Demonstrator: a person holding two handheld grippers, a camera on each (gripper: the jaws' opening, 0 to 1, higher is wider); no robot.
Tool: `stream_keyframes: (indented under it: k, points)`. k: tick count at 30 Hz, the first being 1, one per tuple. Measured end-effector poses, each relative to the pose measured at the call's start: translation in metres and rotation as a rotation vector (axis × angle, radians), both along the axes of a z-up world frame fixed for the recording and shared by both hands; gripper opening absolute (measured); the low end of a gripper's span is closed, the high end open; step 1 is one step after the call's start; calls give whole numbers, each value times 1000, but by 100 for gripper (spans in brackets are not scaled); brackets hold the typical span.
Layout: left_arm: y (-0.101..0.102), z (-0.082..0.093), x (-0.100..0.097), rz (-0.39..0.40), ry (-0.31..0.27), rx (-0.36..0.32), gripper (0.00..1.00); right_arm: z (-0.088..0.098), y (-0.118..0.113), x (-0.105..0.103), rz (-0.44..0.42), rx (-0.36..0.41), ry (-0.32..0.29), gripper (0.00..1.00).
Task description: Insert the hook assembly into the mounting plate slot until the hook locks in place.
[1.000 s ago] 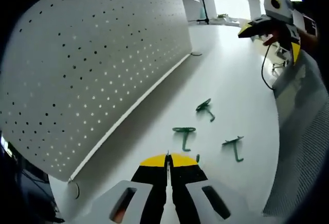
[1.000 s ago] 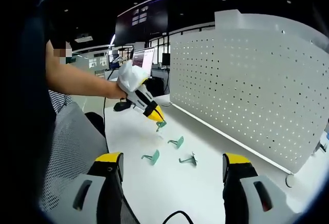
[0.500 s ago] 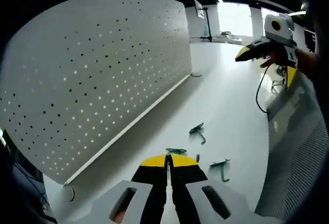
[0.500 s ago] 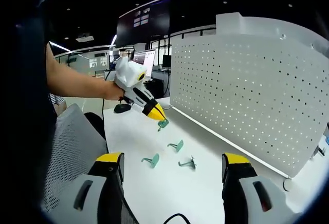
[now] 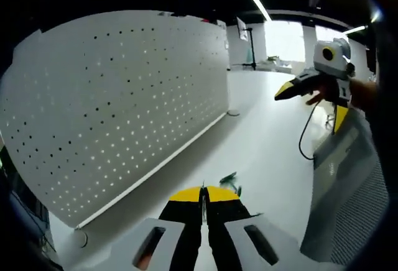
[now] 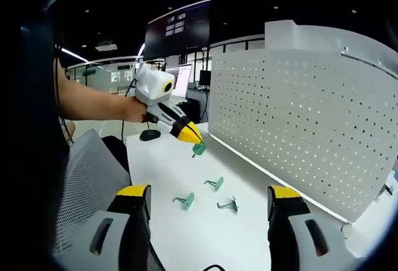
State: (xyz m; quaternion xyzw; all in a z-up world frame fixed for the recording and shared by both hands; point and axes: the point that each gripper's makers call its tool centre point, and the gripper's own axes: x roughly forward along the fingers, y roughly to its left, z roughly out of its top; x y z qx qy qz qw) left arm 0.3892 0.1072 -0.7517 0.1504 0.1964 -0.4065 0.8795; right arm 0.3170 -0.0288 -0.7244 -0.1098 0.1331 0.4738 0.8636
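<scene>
My left gripper (image 5: 203, 191) is shut, with a sliver of a green hook (image 5: 238, 190) poking out beside its yellow tips. In the right gripper view a hand holds the left gripper (image 6: 188, 136) in the air, and the green hook (image 6: 199, 148) hangs from its tip above the white table (image 6: 161, 165). The white pegboard plate (image 5: 124, 109) stands upright along the table's edge, also seen as the pegboard plate (image 6: 311, 115). My right gripper (image 6: 208, 197) is open with nothing between its wide-set jaws. The right gripper (image 5: 311, 91) hovers far off, held by a hand.
Three loose green hooks lie on the table: a first hook (image 6: 215, 183), a second hook (image 6: 185, 201) and a third hook (image 6: 229, 206). A grey mesh chair back (image 6: 78, 190) stands at the table's near side. A black cable (image 5: 303, 140) trails across the table.
My left gripper has lifted away from the table with the hook, so the loose hooks slid down its view. It now points more level. The right gripper stays open.
</scene>
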Motion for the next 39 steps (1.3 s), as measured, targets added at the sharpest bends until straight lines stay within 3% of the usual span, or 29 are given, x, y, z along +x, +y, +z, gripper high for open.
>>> stream_keyframes:
  k: [13, 22, 34, 39]
  points:
    - [-17, 29, -5, 25, -21, -120, 1, 12, 4, 2, 0, 22, -30, 71]
    - [-32, 47, -6, 47, -1, -236, 1, 27, 7, 7, -3, 36, -92, 61]
    - [-46, 61, -12, 65, -19, -271, 1, 44, 15, 11, -11, 78, -134, 47]
    - [-50, 71, -13, 71, -27, -299, 1, 46, 15, 14, -26, 53, -177, 41]
